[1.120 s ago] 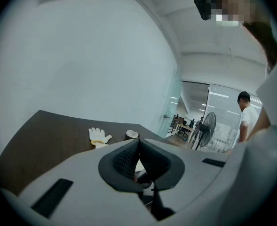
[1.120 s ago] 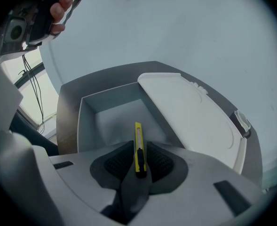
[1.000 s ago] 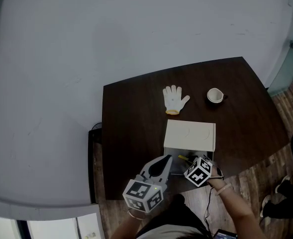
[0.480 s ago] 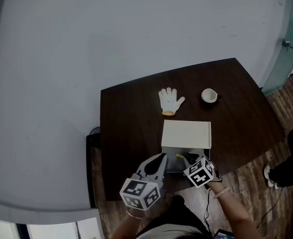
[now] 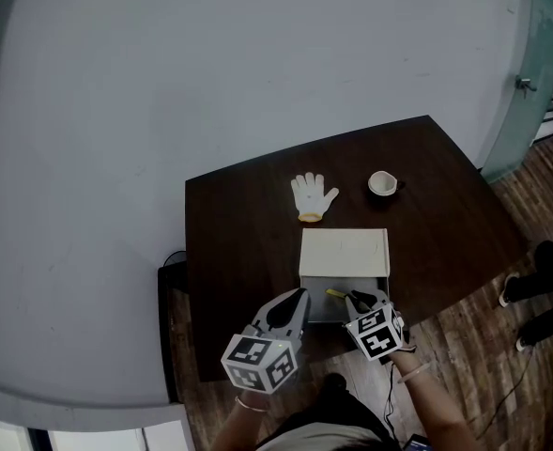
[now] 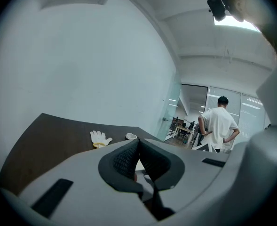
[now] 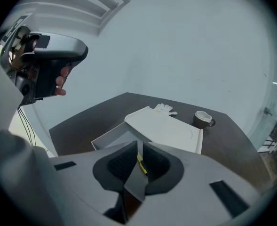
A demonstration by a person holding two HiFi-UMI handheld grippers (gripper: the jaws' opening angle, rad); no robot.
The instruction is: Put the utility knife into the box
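**A:** In the head view, where's the knife?

**B:** The utility knife (image 5: 336, 294) shows as a yellow sliver at the tip of the right gripper (image 5: 354, 300). It is over the open near part of the white box (image 5: 321, 316). The lid (image 5: 344, 252) sits on the far side. The left gripper (image 5: 296, 298) hangs just left of the box, at the near edge of the dark table (image 5: 238, 224).

**A:** And the left gripper view?

**B:** Its jaws are pressed together and hold nothing. Past them, far across the table, lie a white glove (image 6: 99, 138) and a cup (image 6: 130, 136). This gripper has no job in the step, so I'd hold it off the box's left wall.

**A:** And the right gripper view?

**B:** The jaws are clenched on the knife, whose yellow-and-grey body stands up between the pads. The open tray is ahead and below. I'd lower the knife until it is inside the walls and lay it near the floor before letting go. A release from height could bounce it out or catch the near wall. I'd also steer clear of the lid's near edge.
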